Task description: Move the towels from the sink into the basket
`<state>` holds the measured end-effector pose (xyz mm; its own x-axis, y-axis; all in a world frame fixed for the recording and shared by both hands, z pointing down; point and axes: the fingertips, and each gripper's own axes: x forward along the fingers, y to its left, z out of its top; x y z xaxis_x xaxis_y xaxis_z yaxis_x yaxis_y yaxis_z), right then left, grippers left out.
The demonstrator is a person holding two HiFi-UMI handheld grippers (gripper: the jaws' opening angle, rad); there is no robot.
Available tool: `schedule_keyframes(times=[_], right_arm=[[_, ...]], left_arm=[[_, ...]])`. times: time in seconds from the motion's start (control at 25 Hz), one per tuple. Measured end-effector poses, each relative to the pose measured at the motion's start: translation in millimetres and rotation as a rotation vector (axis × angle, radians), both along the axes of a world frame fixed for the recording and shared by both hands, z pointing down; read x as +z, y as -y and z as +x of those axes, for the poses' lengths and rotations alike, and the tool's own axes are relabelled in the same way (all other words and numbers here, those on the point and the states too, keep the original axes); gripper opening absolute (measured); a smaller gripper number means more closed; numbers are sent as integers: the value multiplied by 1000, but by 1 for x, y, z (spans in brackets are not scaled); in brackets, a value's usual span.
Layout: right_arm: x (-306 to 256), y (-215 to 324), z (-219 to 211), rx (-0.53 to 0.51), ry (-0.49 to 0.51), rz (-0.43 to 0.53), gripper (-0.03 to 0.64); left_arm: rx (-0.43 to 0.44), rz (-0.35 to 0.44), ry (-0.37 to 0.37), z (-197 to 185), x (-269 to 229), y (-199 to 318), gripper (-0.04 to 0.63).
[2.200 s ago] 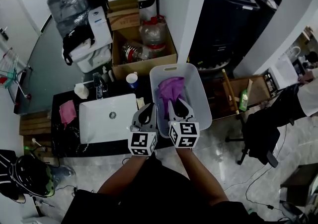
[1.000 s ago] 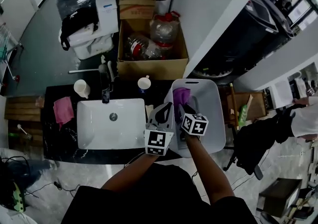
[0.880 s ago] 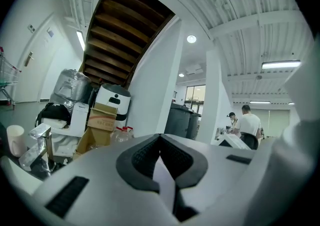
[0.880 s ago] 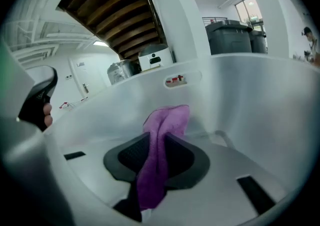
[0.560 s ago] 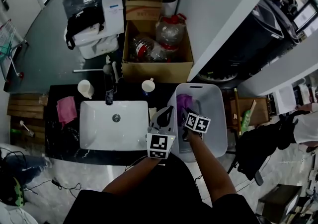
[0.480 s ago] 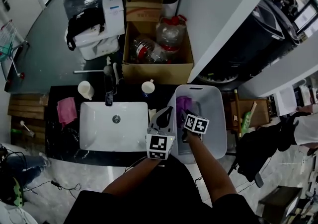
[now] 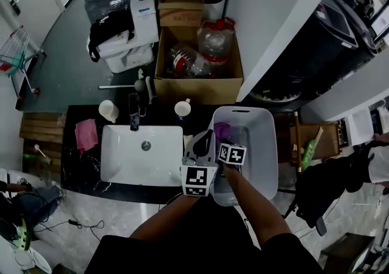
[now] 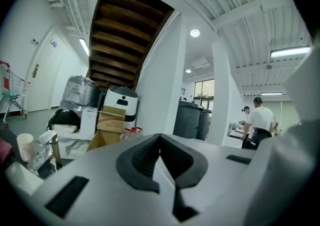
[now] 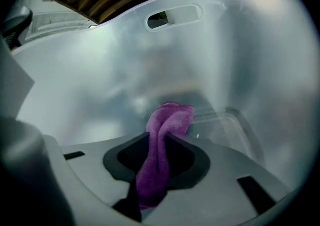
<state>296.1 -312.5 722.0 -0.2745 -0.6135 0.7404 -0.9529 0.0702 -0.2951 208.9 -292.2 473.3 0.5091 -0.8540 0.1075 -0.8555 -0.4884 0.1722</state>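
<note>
- Right gripper view: right gripper (image 9: 161,142) clamps purple towel (image 9: 169,116) inside basket (image 9: 90,69); placing step, I judge.
- Next calls for letting go.
- Left gripper (image 8: 160,145): jaws together, empty.

The white rectangular ceramic sink (image 7: 121,163) sits in the dark stone countertop (image 7: 163,116). The pink folded cloth (image 7: 86,134) lies on the counter to its left, and the metal faucet (image 7: 134,119) stands behind it. The white plastic basket (image 7: 261,145) stands just right of the sink, with the purple fabric towel (image 7: 220,130) inside it. The brown cardboard box (image 7: 197,89) lies behind both.
</note>
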Motion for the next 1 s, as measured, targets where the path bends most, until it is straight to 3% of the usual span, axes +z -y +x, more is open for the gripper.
schedule_keyframes(times=[0.28, 1.0], right_arm=[[20, -3, -17, -93, -41, -35, 123], [21, 5, -26, -186, -93, 41, 169]], left_arm=[[-58, -19, 29, -12, 9, 4, 12], [-114, -57, 90, -12, 14, 13, 12]])
